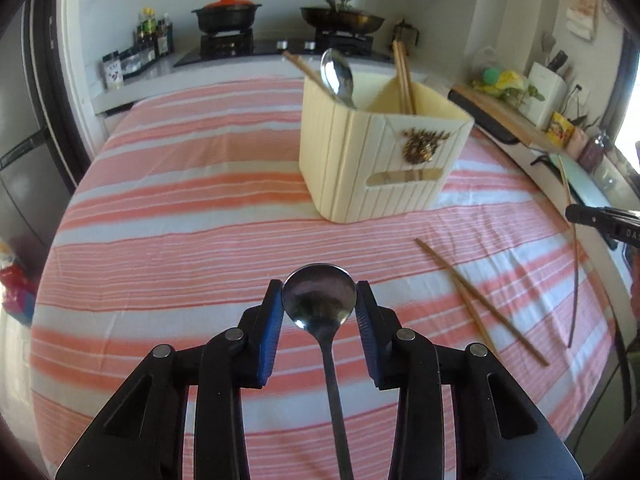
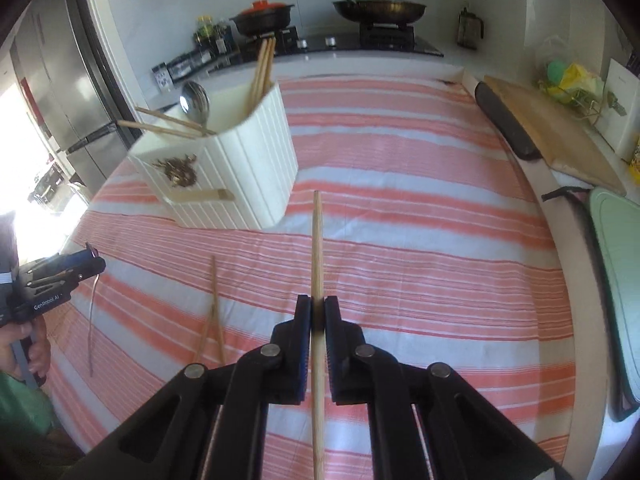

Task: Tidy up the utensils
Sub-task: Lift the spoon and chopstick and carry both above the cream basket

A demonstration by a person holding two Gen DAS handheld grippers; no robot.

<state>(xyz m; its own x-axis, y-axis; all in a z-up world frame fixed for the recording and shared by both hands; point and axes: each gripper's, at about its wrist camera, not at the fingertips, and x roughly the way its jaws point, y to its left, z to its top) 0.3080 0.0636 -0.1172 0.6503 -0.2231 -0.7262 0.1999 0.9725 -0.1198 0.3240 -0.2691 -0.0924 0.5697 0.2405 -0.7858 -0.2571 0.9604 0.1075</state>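
Gripping a metal spoon point(image 1: 320, 300) by the bowl, the left gripper point(image 1: 320, 300) has its blue pads pressed on either side, and the handle trails back under the camera toward 6 o'clock. The cream utensil holder point(image 1: 376, 152) sits up at about 1 o'clock from it on the striped tablecloth point(image 1: 160, 220), with another spoon point(image 1: 338, 76) and some chopsticks point(image 1: 404, 76) already standing inside. A loose pair of chopsticks point(image 1: 480, 300) lies on the cloth out at 3 o'clock. The right gripper point(image 2: 318, 306) is clamped tight on a single wooden chopstick point(image 2: 317, 240), which pokes straight ahead to 12 o'clock. From there the holder sits around 11 o'clock, not touching the stick.
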